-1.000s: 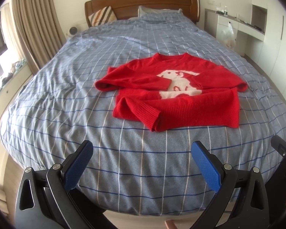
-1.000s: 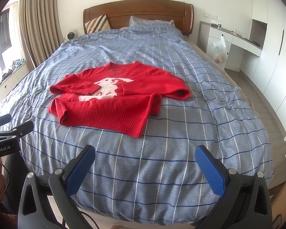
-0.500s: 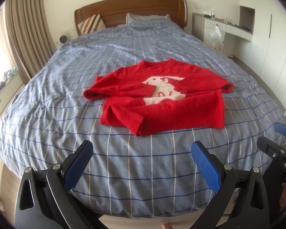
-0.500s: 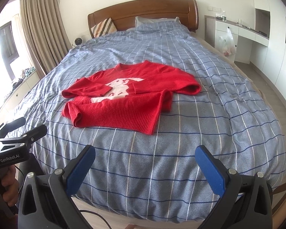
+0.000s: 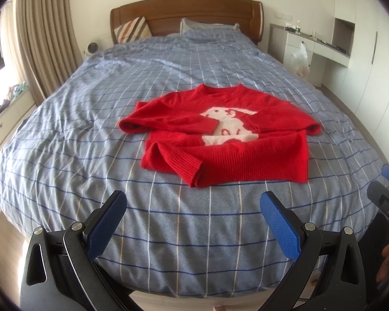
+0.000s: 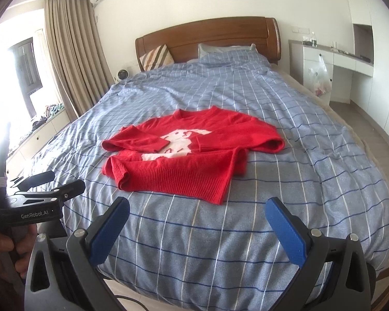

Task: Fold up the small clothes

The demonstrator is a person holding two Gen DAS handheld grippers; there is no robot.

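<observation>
A small red sweater with a white rabbit on the chest lies partly folded on the blue checked bed cover. Both sleeves are folded in and the hem is turned up over the front. It also shows in the right wrist view. My left gripper is open and empty, held back above the foot of the bed, well short of the sweater. My right gripper is open and empty too, at the foot of the bed. The left gripper also shows at the left edge of the right wrist view.
A wooden headboard and pillows are at the far end. Beige curtains and a window ledge are to the left. A white desk with a hanging plastic bag is to the right.
Both grippers have pulled back and risen from the bed, so the sweater looks smaller and farther away. The sweater has not moved. Both jaws stay open.
</observation>
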